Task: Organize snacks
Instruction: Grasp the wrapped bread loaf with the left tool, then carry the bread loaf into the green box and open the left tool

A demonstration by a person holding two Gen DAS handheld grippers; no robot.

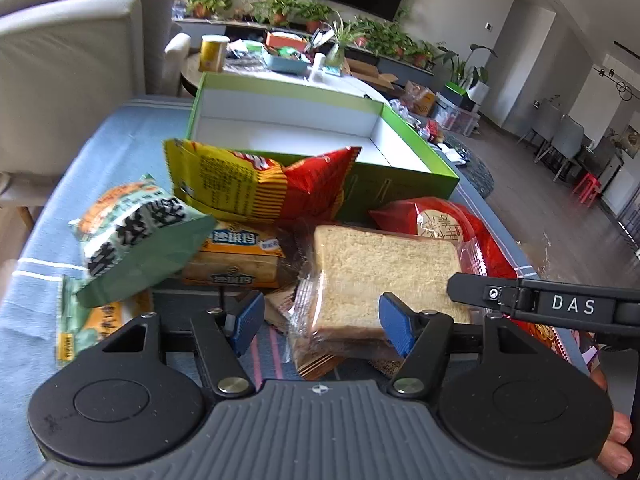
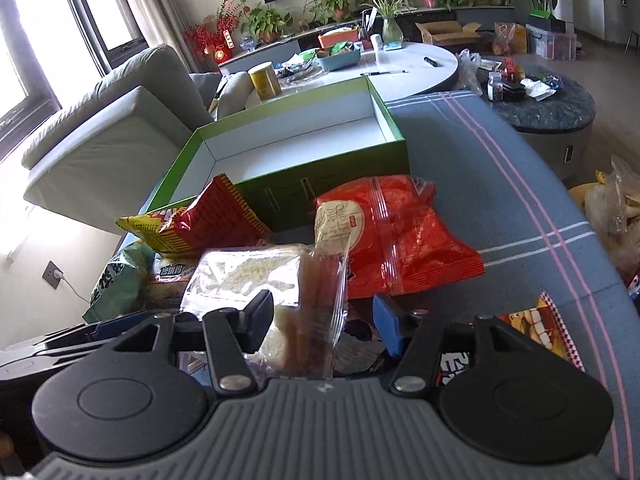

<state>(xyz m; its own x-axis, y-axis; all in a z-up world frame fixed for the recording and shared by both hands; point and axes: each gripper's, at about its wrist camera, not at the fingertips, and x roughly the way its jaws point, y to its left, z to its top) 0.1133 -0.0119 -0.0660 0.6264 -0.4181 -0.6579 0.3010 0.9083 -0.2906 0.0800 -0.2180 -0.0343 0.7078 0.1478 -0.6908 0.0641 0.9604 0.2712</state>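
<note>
Left tongs (image 1: 320, 322): blue pads spread apart, held low over the blue-grey striped cloth of the surface (image 1: 36, 320), the wrapped bread slice (image 1: 380, 272) lying between and just beyond the pads; contact with the right pad cannot be told. Right tongs (image 2: 324, 326): pads likewise apart, straddling the clear wrapper tail of the same bread slice (image 2: 256, 276), not closed on it; the right tongs' black finger reaches in at the right edge of the left view. Snack heap, mid-surface: green packet (image 1: 136, 240) tilted at the left, an orange boxed cake packet (image 1: 236, 256) beneath it, a yellow-and-red crisp bag (image 1: 256, 184) leaning on the near wall of the box, a red zip bag (image 2: 396, 236) to the right of the bread. A further printed packet (image 2: 536, 328) lies near the right tongs. Behind the heap: green open box (image 2: 352, 168) with a white interior, nothing visible inside. Beyond: a grey sofa (image 2: 112, 132) at the left, a round white table (image 2: 420, 72) carrying a yellow tin (image 2: 264, 80) and a blue tray, a row of potted plants (image 2: 340, 4) under a dark wall screen, and a window at far left.
</note>
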